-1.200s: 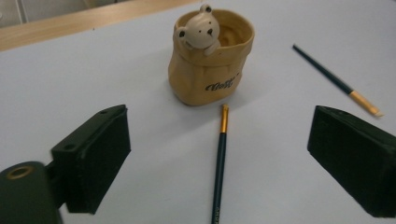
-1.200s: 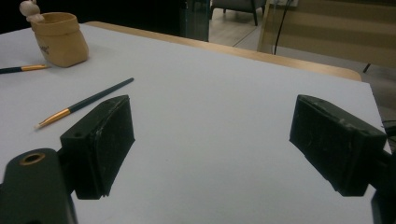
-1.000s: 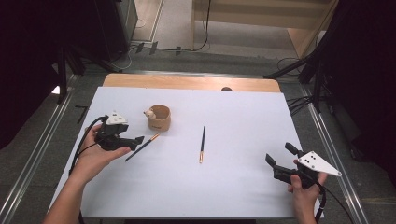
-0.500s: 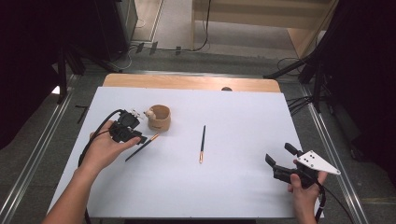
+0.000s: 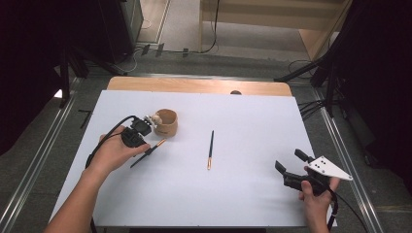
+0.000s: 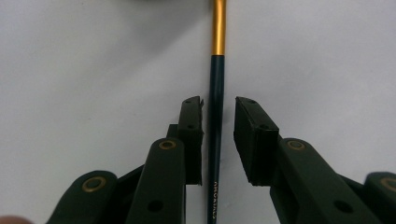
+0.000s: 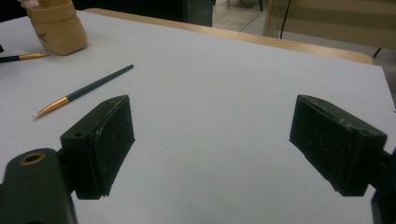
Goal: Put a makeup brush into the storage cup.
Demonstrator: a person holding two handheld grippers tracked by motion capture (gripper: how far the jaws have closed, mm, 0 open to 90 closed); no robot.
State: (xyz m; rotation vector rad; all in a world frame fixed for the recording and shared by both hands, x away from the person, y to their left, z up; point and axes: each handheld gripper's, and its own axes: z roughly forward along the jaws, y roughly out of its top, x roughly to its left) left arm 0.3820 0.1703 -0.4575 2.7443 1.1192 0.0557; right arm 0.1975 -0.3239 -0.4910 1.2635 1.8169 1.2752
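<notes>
Moving in from the left edge toward the tan pot (image 5: 165, 122), the person's left hand has carried the left gripper (image 5: 145, 153) down over the nearer of two brushes since a second ago, and its jaws have just been closing around it. On the wide white table (image 5: 252, 194), that left brush (image 5: 148, 153) lies flat just near of the pot, its gold ferrule pointing toward it. In the left gripper view the dark handle (image 6: 215, 135) runs straight up between the two pads, one pad against it, the other a sliver short, so the pinch looks nearly but not fully made. At the near right corner, the right gripper (image 5: 287, 166) rests with its jaws spread wide and nothing between them. A second brush (image 5: 211, 149) lies untouched at mid-table. Judging by this, neither brush is lifted or in the pot yet; both grasps and any placing remain.
</notes>
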